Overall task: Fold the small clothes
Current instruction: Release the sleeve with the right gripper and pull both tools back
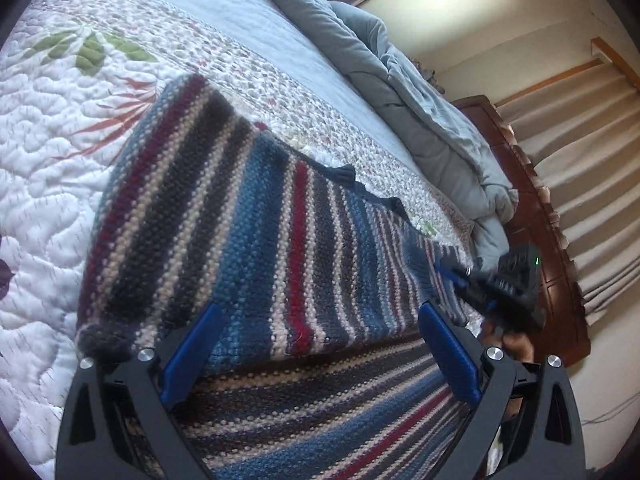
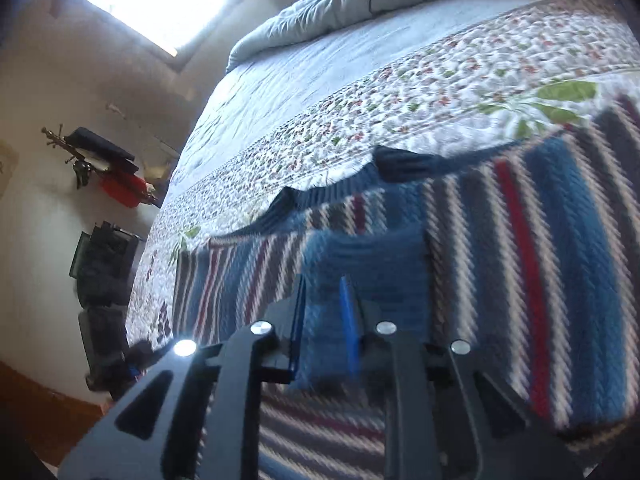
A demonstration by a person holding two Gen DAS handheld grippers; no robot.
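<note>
A striped knitted sweater [image 1: 256, 216] lies on a bed, on top of a white quilt [image 1: 44, 168] with printed leaves and small flowers. The stripes are blue, dark grey, red and cream. One part of the sweater is folded over the rest, so a thick folded edge runs across the lower part of the left wrist view, and the stripes under it run in another direction. The dark blue collar [image 2: 404, 164] of the sweater is at its far edge, next to the flowered band of the quilt.

The left tool [image 1: 320, 320] is above the sweater with its jaws wide apart. Its blue pads [image 1: 192, 356] stand on both sides of the folded part, and nothing is pressed between them.

The right tool [image 2: 324, 312] is at the other end of the sweater. Its jaws are narrow, with only a small gap, and a blue fold of the knit lies between them. The picture is blurred there, so I cannot tell if the pads press on the cloth or are just beside it. In the left wrist view this right tool appears at the far corner of the sweater, and a hand [image 1: 516, 344] holds it.

Behind the sweater a grey-blue duvet [image 1: 404, 92] is bunched at the far end of the bed. Beige curtains [image 1: 580, 184] hang beside the bed.
</note>
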